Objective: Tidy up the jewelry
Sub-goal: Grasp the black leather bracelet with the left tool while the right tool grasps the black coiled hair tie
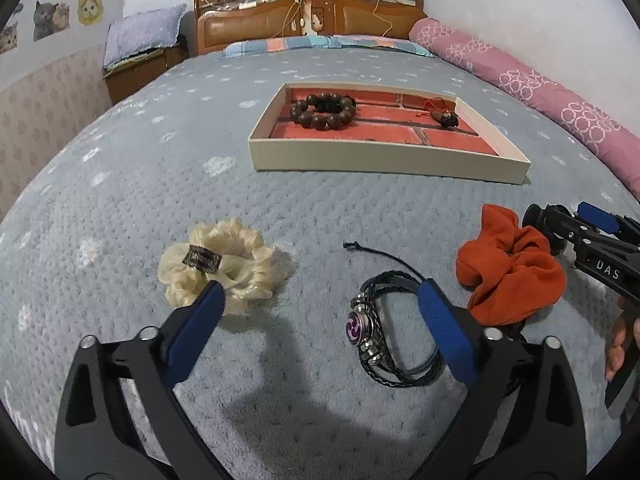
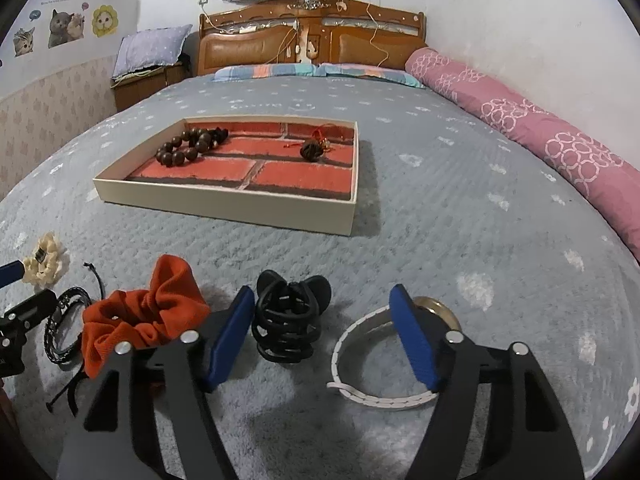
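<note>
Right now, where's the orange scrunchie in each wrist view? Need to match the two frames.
Left wrist: orange scrunchie at right of centre, beside the braided bracelet, just outside the left gripper's right finger.
Right wrist: orange scrunchie at lower left, outside the right gripper's left finger.
Shared landmark: brick-lined tray on the bed beyond it.

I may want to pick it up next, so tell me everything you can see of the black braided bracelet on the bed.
The black braided bracelet is several leather-like cords coiled in loops, with a round metal charm showing a purple swirl and a thin knotted cord trailing off. It lies flat on the grey bedspread, beside the orange scrunchie, unheld.
</note>
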`<state>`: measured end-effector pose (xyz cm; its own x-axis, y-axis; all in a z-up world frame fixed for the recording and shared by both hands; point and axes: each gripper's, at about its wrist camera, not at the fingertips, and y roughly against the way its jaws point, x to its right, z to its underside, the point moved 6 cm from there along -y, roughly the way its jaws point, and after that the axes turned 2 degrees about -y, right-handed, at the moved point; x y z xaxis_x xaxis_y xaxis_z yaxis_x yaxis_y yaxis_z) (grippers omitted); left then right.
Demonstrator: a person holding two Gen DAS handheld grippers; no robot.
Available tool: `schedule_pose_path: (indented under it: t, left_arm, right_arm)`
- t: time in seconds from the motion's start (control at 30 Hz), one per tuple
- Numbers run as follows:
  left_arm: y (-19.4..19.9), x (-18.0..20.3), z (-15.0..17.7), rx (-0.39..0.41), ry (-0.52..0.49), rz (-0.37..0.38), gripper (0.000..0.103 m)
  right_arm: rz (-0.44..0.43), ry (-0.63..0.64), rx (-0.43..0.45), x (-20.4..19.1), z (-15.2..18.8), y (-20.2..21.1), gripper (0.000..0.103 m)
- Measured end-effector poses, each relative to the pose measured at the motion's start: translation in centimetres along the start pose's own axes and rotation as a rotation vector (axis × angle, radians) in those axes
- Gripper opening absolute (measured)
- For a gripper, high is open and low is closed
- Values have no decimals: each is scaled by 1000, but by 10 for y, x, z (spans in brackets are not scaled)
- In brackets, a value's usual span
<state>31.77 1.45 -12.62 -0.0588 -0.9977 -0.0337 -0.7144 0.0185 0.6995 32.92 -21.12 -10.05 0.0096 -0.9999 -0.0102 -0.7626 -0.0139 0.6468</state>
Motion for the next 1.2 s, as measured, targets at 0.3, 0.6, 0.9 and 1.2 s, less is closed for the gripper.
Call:
schedule_pose_path:
  t: [0.3,0.6,0.9,1.2]
  left_arm:
    - [-13,8,5,-66,-23,44,81]
    - [-24,13,11,-121,-35,79,69]
    - [-25,12,11,-118,-33,80,51]
    - [-24,15,11,-113,-52,68,30]
  right_arm:
    - [-3,30,-27,-7,3,-7,64]
    - [-10,73,-51,-15,6,-12,60]
    - [-23,55,-73,-14,8,-16,37]
    - [-20,50,-61,-12,8,-14,37]
